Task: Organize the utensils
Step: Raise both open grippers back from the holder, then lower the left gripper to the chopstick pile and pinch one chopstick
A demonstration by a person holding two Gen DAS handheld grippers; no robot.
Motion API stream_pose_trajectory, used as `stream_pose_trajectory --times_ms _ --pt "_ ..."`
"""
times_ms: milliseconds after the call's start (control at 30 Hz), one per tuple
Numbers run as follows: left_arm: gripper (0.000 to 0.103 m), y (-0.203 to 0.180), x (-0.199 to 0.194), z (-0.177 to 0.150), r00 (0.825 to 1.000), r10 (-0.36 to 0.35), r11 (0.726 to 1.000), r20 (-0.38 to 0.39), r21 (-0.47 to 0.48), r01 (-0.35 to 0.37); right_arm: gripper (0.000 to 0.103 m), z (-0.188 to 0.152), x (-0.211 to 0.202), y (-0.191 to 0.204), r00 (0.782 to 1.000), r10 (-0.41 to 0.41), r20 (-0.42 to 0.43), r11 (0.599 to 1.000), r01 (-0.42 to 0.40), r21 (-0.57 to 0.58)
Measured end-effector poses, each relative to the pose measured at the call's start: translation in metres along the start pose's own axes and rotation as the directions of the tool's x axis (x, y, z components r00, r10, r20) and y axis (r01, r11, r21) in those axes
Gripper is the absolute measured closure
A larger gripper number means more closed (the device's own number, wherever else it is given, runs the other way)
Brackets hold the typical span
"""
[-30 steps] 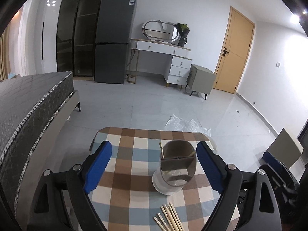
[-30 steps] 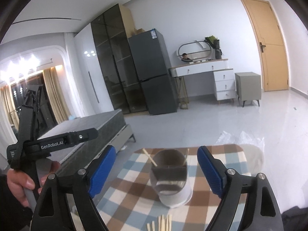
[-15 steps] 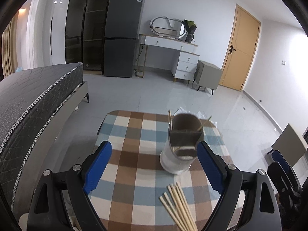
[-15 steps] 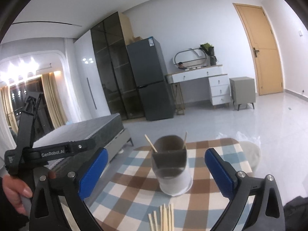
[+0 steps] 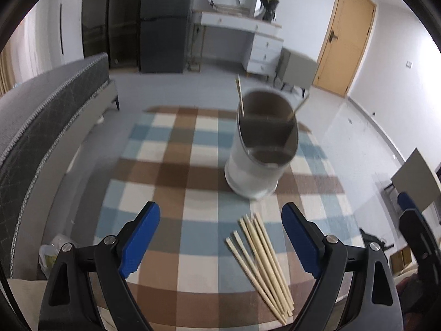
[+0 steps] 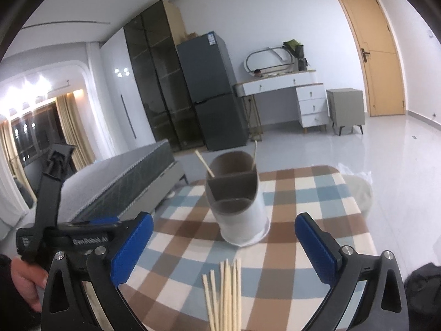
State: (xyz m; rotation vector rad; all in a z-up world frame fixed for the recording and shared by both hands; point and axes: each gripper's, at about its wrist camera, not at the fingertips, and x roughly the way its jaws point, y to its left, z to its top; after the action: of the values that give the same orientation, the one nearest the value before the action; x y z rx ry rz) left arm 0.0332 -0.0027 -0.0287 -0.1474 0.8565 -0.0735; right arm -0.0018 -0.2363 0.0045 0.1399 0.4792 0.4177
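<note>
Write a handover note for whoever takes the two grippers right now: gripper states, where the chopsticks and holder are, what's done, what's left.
Left gripper: open, nothing between its jaws, hanging over the checked tablecloth.
Right gripper: open wide, nothing between its jaws, pointing at the holder.
Utensil holder: upright on the cloth, white body, divided inside.
Done: two chopsticks already stand in the holder's back compartment.
Left: the bundle of loose chopsticks lies flat on the cloth in front of the holder, nearer the grippers, untouched. Pick these up and stand them in the holder.
</note>
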Motion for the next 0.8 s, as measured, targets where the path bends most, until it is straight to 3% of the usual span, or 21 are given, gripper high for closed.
stream_pose_trajectory --times_ms 233,500,733,800 --pt "0.016 0.011 0.040 -0.017 0.986 -0.011 0.999 -0.164 -0.050 0.003 0.000 -0.009 0.024 0.000 0.994 -0.027 -0.108 1.000 0.027 -0.002" --pt "0.016 0.015 0.088 -0.045 0.937 0.027 0.998 -0.348 -0.051 -0.048 0.000 -0.018 0.041 0.004 0.980 -0.091 -0.178 0.995 0.081 -0.062" --pt "0.016 0.005 0.111 -0.054 0.908 0.045 0.998 -0.416 -0.014 -0.056 0.000 -0.016 0.046 -0.004 0.973 -0.103 -0.204 0.995 0.099 -0.027" --pt "0.018 0.006 0.113 -0.056 0.909 0.074 0.996 -0.409 -0.010 -0.085 0.000 -0.016 0.046 -0.005 0.972 -0.103 -0.210 0.995 0.102 -0.018"
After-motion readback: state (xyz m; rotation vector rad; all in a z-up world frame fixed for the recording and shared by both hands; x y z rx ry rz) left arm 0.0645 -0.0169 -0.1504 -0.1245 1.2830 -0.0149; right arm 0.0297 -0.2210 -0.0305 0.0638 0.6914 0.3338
